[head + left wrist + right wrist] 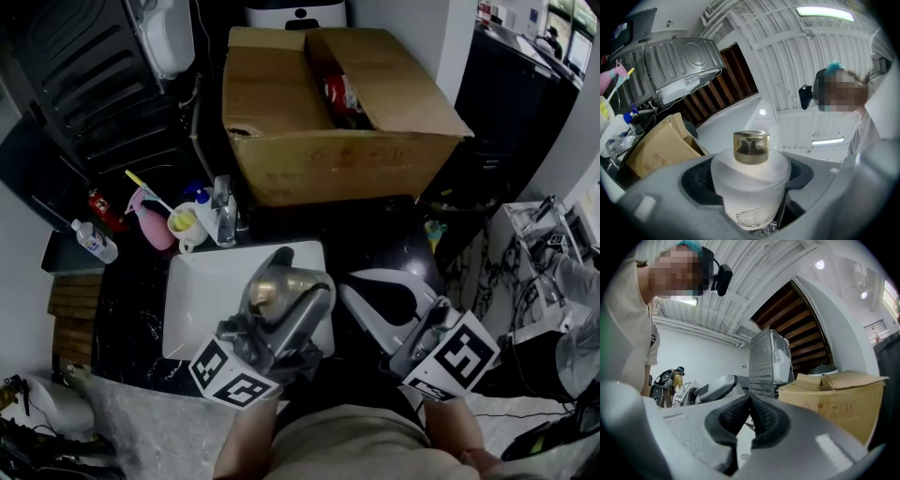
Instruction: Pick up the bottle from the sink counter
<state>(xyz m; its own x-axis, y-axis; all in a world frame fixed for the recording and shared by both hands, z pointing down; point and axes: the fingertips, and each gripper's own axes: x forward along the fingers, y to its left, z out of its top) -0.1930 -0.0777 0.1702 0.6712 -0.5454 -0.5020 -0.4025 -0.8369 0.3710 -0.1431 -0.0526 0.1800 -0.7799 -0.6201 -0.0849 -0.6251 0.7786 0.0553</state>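
A frosted white bottle (269,292) with a gold cap is lifted above the white sink (202,300), tilted toward the camera in the head view. My left gripper (289,298) is shut on it. In the left gripper view the bottle (750,187) stands between the two jaws with its gold cap (751,147) uppermost, and the dark pads press on its sides. My right gripper (361,298) hangs to the right of the sink, shut with nothing in it; its black pads (761,420) meet in the right gripper view.
A large open cardboard box (337,122) fills the back of the black counter (375,234). Behind the sink stand a faucet (223,211), a pink spray bottle (150,223) and a yellow cup (183,222). A clear bottle (94,242) lies at far left.
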